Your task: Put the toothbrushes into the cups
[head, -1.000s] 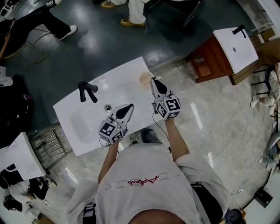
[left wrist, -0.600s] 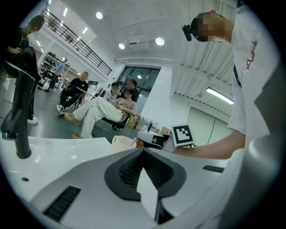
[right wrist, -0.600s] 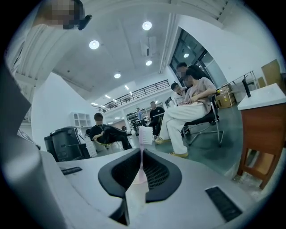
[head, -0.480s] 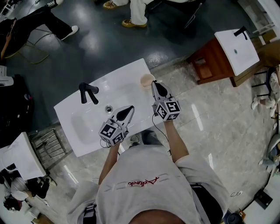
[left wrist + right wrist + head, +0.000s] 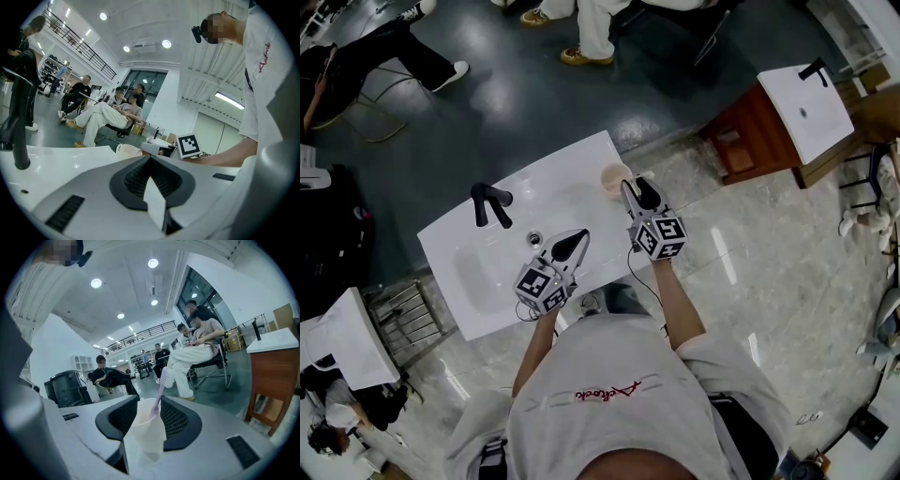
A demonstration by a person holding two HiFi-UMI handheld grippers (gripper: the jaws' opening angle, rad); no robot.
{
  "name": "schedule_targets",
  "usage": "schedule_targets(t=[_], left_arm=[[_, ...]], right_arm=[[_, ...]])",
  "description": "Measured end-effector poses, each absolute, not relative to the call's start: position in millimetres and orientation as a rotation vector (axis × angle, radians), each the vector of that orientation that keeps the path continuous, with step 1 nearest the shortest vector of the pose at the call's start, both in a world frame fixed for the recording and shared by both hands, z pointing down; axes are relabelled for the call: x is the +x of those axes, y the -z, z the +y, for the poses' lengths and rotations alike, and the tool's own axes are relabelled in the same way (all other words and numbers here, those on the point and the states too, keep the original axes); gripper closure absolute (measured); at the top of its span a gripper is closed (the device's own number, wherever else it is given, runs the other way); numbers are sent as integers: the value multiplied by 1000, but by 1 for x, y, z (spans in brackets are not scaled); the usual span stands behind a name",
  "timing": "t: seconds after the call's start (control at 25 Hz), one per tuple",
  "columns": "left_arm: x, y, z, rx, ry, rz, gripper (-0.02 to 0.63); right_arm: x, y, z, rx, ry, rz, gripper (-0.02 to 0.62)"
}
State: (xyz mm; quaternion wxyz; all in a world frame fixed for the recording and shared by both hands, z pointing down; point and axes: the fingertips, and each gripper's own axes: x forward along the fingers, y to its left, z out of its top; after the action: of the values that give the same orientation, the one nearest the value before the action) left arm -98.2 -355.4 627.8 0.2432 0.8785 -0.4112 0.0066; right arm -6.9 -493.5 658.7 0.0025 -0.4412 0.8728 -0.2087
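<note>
A cream cup (image 5: 614,176) stands at the far right corner of the white sink counter (image 5: 567,173). In the right gripper view the cup (image 5: 144,437) sits between the jaws of my right gripper (image 5: 150,400), with a pale pink toothbrush (image 5: 161,383) standing in it, bristles up. These jaws have just been opening, and the pads stand off the toothbrush. My right gripper (image 5: 636,190) is right behind the cup. My left gripper (image 5: 577,237) hovers over the counter's near edge, shut on nothing. From the left gripper (image 5: 150,158) the cup (image 5: 127,150) shows ahead.
A black faucet (image 5: 490,202) rises behind the basin (image 5: 478,267), with the drain (image 5: 533,240) next to my left gripper. A second white sink on a wooden cabinet (image 5: 802,103) stands to the right. Seated people occupy the dark floor beyond.
My right gripper's jaws have spread apart, and the gripper has sunk slightly beside the cup. The left gripper has stayed put.
</note>
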Motion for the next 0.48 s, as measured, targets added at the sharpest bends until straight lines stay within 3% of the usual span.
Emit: schedule_targets(t=[0.48], left_arm=[[-99, -620, -353, 2426, -4, -1112, 594]], right_arm=[[-7, -654, -482, -1399, 645, 2746, 445]])
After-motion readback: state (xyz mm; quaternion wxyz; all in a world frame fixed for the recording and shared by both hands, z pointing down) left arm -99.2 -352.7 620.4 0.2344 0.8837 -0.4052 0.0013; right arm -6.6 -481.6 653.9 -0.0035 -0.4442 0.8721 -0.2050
